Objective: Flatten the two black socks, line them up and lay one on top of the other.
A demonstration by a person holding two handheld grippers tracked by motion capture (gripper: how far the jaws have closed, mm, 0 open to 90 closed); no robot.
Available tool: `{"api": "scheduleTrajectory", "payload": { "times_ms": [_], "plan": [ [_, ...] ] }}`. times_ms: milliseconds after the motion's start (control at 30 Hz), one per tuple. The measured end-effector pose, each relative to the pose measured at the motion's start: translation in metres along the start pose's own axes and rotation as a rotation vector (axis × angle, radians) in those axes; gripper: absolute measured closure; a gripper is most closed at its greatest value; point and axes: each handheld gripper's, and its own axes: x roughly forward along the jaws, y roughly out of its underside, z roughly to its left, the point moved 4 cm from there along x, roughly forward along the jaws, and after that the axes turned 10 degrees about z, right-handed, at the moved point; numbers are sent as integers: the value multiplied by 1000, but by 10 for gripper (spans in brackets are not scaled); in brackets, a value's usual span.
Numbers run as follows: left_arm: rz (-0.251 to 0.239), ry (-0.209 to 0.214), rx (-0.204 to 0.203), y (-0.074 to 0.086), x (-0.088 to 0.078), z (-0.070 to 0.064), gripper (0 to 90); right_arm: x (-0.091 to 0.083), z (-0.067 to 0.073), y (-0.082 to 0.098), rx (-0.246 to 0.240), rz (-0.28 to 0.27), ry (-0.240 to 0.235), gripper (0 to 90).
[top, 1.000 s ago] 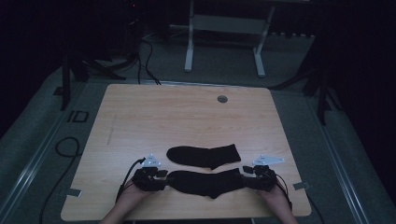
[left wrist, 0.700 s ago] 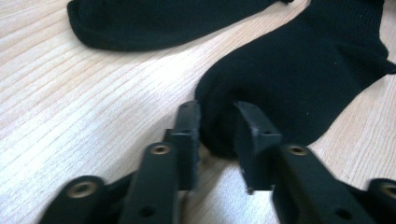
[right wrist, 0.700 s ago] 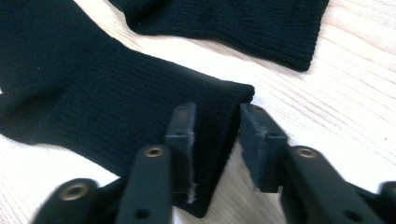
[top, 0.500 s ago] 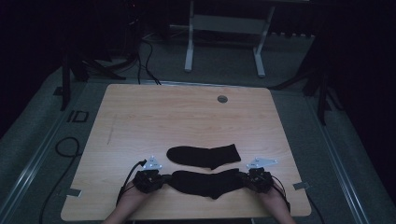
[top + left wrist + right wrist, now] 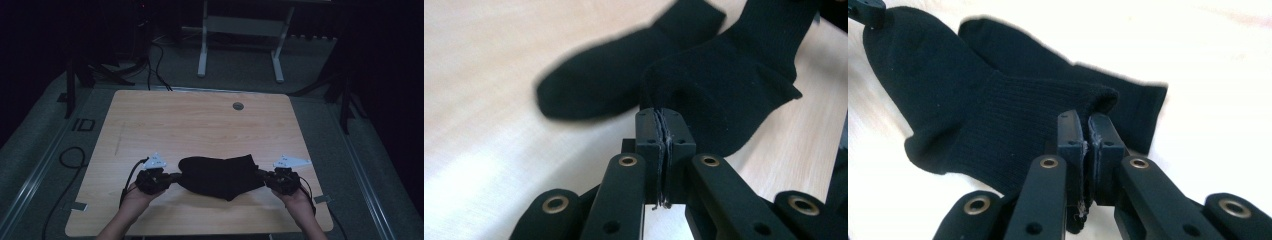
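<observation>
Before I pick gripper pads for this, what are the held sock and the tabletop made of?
The held sock looks like matte black knit fabric, with fine ribbing visible near its cuff. The tabletop looks like smooth light wood or wood-look laminate, with streaky grain; which one is unclear.

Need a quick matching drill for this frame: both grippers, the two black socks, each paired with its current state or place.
Column 1:
1. left gripper
2. right gripper
3. held sock
4. second sock

Column 2:
A. lies flat on the table
B. hangs stretched between both grippers
C. clamps the sock's toe end
D. clamps the sock's cuff end

Pairs: 1-C, 2-D, 3-B, 4-A
</observation>
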Motion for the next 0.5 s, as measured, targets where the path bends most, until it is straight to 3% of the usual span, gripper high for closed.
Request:
{"api": "scheduleTrajectory", "payload": {
  "times_ms": [167, 267, 500],
  "plan": [
    [-13, -29, 15, -29, -14, 13, 881, -3, -11, -26, 4, -29, 20, 856],
    [-16, -43, 14, -36, -12, 18, 881, -3, -15, -35, -4, -34, 28, 856],
    [20, -39, -23, -41, 12, 35, 881, 20, -35, -44, 35, 16, 48, 856]
  ]
}}
